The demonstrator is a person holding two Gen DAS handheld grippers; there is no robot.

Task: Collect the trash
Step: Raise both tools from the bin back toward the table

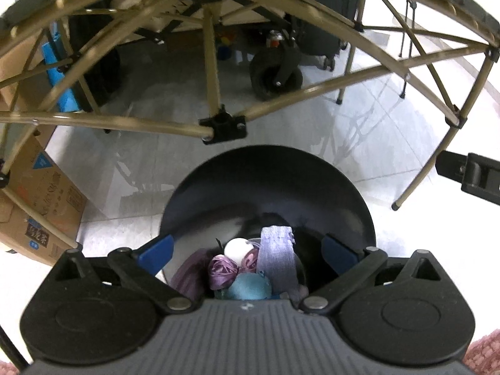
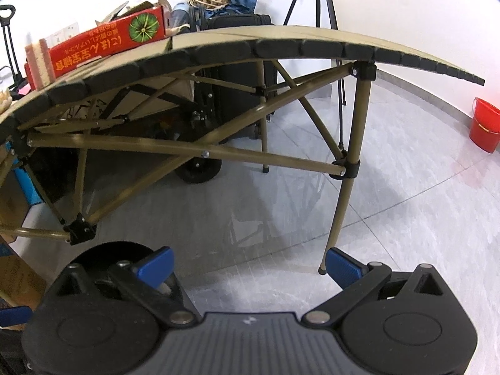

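A black round bin [image 1: 312, 187] stands on the floor right below my left gripper [image 1: 248, 251], whose blue pads are spread wide with nothing between them. Inside the bin lie a lilac cloth strip [image 1: 278, 256], a white ball [image 1: 236, 249], a purple ribbon ball [image 1: 222, 270] and a teal lump [image 1: 250, 286]. My right gripper [image 2: 248, 264] hangs open over bare floor, just right of the bin's rim [image 2: 106, 248]. Part of the right gripper [image 1: 472, 178] shows at the right edge of the left wrist view.
A folding table with an olive frame [image 2: 265, 156] and slatted top [image 2: 281, 47] stands close ahead, carrying a red box [image 2: 109, 43]. Cardboard boxes [image 1: 43, 200] sit at the left. A wheeled cart [image 1: 275, 75] and black suitcase [image 2: 237, 72] are behind. A red bucket [image 2: 484, 125] stands far right.
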